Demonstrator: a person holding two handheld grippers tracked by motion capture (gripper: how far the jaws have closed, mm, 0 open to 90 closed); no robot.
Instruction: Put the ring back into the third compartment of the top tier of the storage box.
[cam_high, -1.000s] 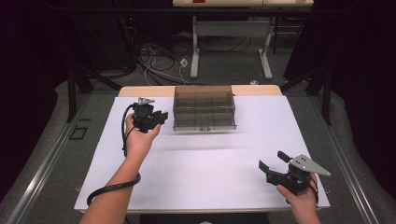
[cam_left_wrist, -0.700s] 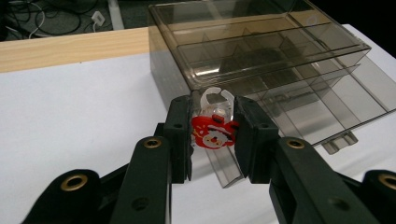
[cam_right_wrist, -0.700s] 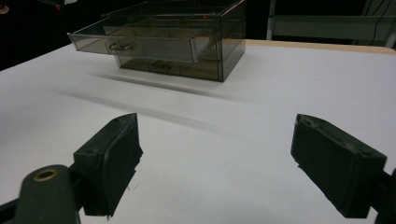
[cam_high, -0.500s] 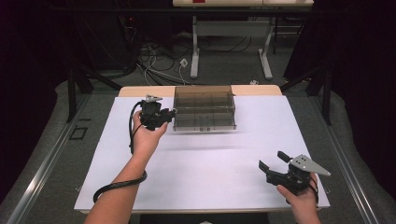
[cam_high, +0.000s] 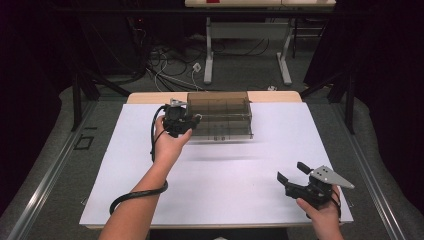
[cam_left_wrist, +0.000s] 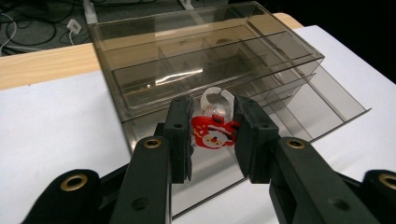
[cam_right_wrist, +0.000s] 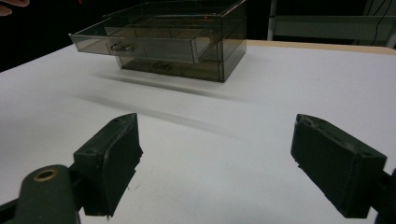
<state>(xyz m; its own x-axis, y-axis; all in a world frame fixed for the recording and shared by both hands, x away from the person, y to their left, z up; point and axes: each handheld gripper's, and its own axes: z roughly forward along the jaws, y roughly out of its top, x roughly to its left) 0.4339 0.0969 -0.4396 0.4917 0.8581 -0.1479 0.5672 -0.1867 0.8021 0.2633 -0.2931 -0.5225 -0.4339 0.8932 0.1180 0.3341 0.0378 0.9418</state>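
Between left gripper pads, glossy red plastic ring, smoky transparent drawer box behind

Readable text: we find none.
Labels, brands, numbers: we can read none on anything in view.

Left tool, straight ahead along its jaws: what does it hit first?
Most likely the smoky transparent plastic drawer organiser, at its pulled-out drawer. The left tool, shut on a small red-and-white ring toy, points straight at it; the gap between them is hard to judge.
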